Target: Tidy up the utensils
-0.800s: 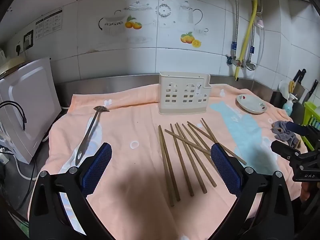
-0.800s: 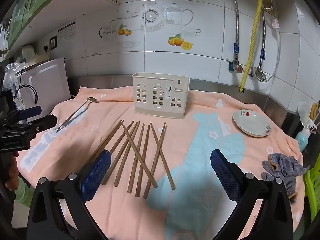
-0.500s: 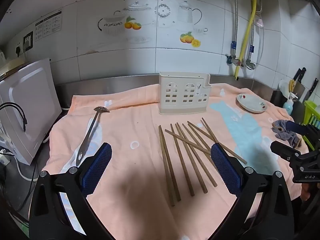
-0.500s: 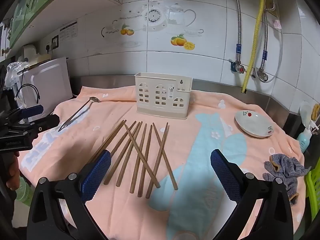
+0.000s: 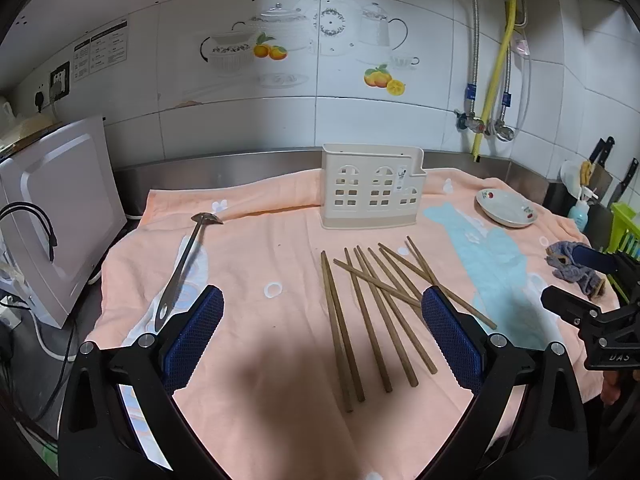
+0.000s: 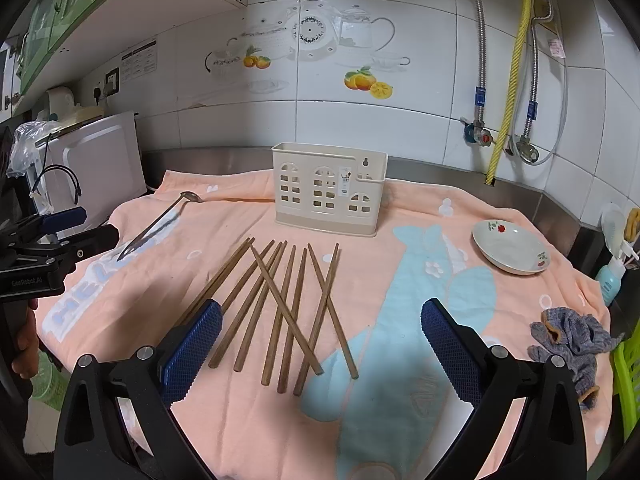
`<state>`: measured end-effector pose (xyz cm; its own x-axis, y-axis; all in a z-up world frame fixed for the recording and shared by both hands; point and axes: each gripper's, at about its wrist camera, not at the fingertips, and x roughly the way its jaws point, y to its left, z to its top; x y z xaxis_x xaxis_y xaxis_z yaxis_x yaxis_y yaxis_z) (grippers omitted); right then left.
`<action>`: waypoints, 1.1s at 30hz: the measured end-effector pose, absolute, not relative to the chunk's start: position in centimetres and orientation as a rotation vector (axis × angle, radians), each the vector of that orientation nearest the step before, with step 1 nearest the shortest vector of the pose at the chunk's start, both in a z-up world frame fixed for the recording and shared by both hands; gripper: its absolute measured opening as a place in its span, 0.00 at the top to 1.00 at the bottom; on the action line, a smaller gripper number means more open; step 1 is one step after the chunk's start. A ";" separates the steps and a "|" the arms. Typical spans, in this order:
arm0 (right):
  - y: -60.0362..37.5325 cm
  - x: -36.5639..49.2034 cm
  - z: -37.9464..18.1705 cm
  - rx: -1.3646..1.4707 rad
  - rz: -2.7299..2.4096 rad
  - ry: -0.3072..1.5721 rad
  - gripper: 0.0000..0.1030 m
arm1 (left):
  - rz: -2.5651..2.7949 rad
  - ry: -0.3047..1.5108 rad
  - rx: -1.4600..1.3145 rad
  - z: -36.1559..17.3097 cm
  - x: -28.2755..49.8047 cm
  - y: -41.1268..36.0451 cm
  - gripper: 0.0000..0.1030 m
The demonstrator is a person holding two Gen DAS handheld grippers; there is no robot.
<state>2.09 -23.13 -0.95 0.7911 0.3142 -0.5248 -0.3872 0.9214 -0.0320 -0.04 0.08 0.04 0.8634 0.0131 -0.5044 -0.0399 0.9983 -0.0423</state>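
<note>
A tiled kitchen wall is seen behind a counter (image 5: 188, 176) covered by a peach towel (image 5: 280, 264). A cream utensil holder (image 5: 372, 192) is stood upright on the towel near the wall. Just in front of the holder, brown chopsticks (image 5: 372, 312) are scattered loosely, some crossed. A metal ladle (image 5: 184, 264) is laid well to the left of the holder, a small dish (image 6: 510, 250) to its right. The left hand-held gripper (image 5: 320, 336) and the right hand-held gripper (image 6: 320, 340) are held released, nothing between the blue pads.
</note>
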 end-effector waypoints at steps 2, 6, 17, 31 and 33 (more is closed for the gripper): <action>-23.1 2.1 -0.9 -0.142 0.377 0.539 0.06 | 0.027 0.529 -0.051 0.0 -0.1 0.1 0.05; -23.0 2.1 -0.9 -0.142 0.377 0.540 0.06 | 0.030 0.529 -0.053 0.0 -0.1 0.2 0.05; -23.0 2.1 -0.9 -0.140 0.379 0.541 0.07 | 0.033 0.535 -0.058 -0.2 0.0 0.3 0.05; -22.9 2.3 -1.0 -0.141 0.378 0.546 0.07 | 0.033 0.542 -0.064 -0.5 0.2 0.5 0.05; -22.8 2.3 -1.0 -0.142 0.379 0.546 0.07 | 0.034 0.542 -0.064 -0.4 0.3 0.5 0.05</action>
<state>2.26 -22.81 -0.99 0.7877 0.3131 -0.5306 -0.3874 0.9214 -0.0315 0.30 0.49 -0.45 0.8560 0.0155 -0.5168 -0.0494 0.9974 -0.0520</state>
